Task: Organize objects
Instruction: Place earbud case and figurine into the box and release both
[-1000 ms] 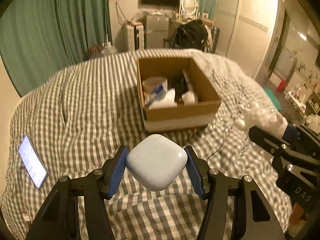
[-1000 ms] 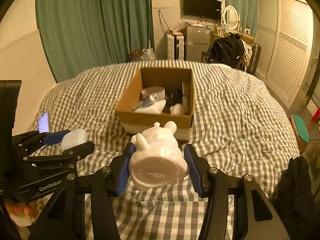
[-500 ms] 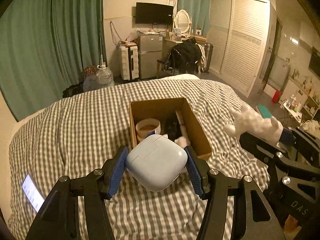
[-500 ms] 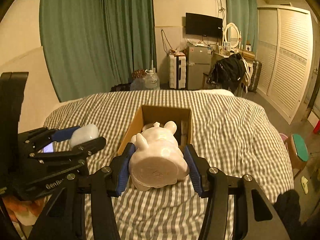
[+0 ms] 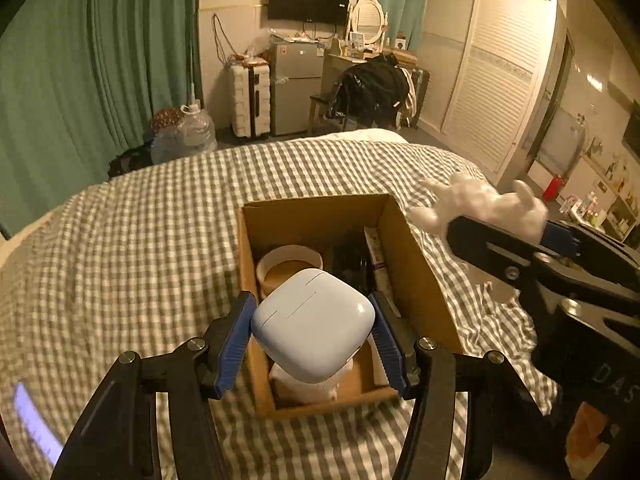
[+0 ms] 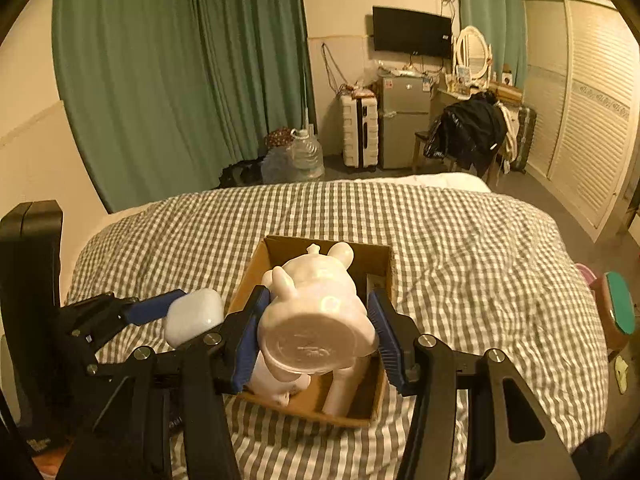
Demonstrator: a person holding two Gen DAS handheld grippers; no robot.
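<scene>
My left gripper is shut on a pale blue rounded case, held above the near end of an open cardboard box on the checked bed. Inside the box lie a round beige tub, dark items and a white object under the case. My right gripper is shut on a white animal figurine, base toward the camera, over the same box. In the left wrist view the figurine hangs to the right of the box. The case shows left of the figurine in the right wrist view.
A grey and white checked duvet covers the bed. A lit phone lies at its near left edge. Beyond the bed stand green curtains, a small fridge, a white suitcase, a chair with a black jacket and a wardrobe.
Both grippers have travelled forward over the bed with their objects. The box, earlier ahead of them, now lies directly beneath the case and the figurine.
</scene>
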